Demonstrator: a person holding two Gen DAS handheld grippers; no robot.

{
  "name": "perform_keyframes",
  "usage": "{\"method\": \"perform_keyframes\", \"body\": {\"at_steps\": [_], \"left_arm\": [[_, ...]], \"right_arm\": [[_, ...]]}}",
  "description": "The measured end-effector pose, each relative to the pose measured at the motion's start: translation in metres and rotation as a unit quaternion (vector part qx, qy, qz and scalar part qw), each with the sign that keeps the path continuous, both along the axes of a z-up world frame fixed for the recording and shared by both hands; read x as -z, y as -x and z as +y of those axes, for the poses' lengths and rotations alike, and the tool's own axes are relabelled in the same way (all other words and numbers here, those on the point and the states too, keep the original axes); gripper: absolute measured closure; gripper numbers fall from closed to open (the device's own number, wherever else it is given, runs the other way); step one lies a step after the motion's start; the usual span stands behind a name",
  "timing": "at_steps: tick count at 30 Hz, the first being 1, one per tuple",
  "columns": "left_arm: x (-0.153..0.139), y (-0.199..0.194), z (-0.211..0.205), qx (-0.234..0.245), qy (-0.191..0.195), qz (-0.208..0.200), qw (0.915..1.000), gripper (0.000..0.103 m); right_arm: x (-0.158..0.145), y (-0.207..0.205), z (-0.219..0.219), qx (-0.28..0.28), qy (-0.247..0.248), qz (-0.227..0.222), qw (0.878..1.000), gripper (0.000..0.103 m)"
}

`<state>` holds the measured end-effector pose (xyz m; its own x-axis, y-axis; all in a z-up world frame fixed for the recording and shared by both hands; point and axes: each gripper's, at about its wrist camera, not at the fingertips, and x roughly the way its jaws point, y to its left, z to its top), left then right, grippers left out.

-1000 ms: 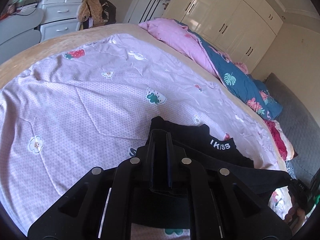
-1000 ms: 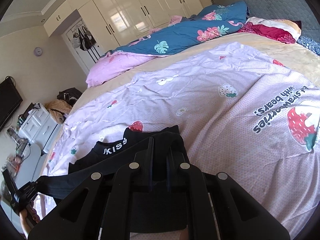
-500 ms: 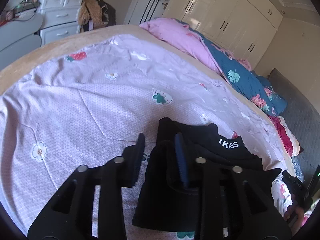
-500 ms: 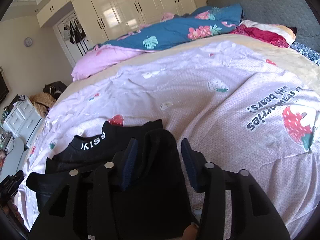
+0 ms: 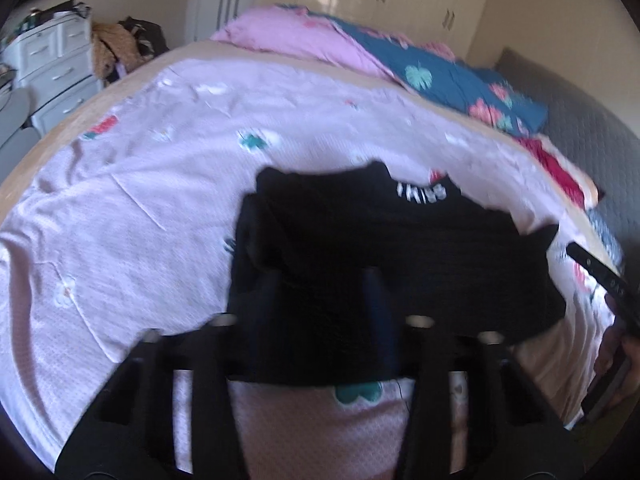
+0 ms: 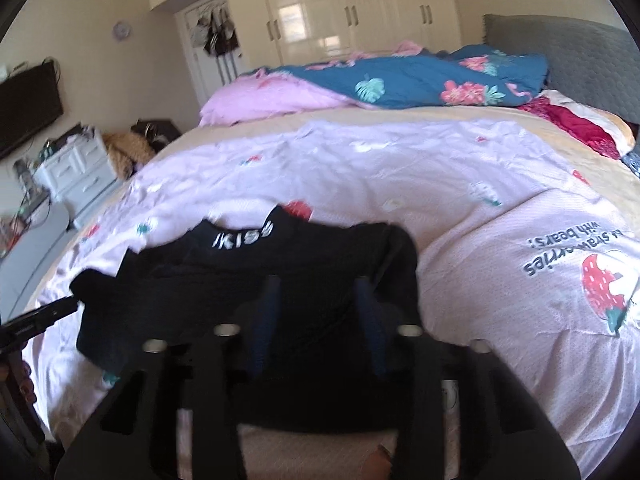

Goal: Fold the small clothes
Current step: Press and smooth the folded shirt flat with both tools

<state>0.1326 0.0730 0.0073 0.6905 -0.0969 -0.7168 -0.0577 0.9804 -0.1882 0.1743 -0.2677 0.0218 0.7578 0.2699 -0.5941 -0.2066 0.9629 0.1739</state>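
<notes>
Lying on the pale pink strawberry-print quilt (image 5: 140, 220) of the bed, the black garment (image 5: 380, 248) looks light, limp and easily bunched; its near hem corners seem the best hold. The left claw (image 5: 326, 300) and right claw (image 6: 316, 312) stand apart, closing, fabric between their fingers but unpinched.
</notes>
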Motion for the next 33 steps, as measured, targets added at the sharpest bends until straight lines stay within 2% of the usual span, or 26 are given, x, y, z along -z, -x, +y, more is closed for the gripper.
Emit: {"method": "perform_keyframes", "body": {"at_steps": [1,3,5,7,15,20,24,28,33], "left_arm": [[0.007,-0.003,-0.005,0.008,-0.007,0.014,0.9998,0.100],[0.017,-0.007,-0.011,0.015,-0.028,0.031,0.9990,0.101],[0.024,-0.011,-0.014,0.009,-0.064,0.035,0.9973,0.101],[0.027,-0.015,-0.012,-0.001,-0.079,0.035,0.9962,0.101],[0.034,-0.039,0.006,-0.036,-0.055,0.041,0.9970,0.100],[0.036,-0.060,0.007,-0.051,-0.058,0.038,0.9963,0.100],[0.043,-0.074,0.012,-0.061,-0.042,0.040,0.9965,0.100],[0.037,-0.090,0.015,-0.070,-0.037,0.029,0.9965,0.097],[0.037,-0.107,0.026,-0.087,-0.015,0.021,0.9959,0.095]], "right_arm": [[0.004,0.000,0.005,-0.009,0.005,0.009,1.000,0.082],[0.011,0.002,0.016,-0.025,0.017,0.021,0.999,0.087],[0.017,0.001,0.026,-0.036,0.035,0.030,0.998,0.088],[0.025,-0.002,0.032,-0.039,0.042,0.043,0.997,0.088],[0.059,-0.028,0.041,-0.026,0.065,0.085,0.994,0.090],[0.059,-0.051,0.047,-0.020,0.066,0.085,0.994,0.090],[0.060,-0.068,0.046,-0.012,0.045,0.094,0.995,0.090],[0.055,-0.083,0.044,-0.006,0.032,0.091,0.995,0.090],[0.053,-0.100,0.043,0.003,0.031,0.080,0.996,0.090]]}}
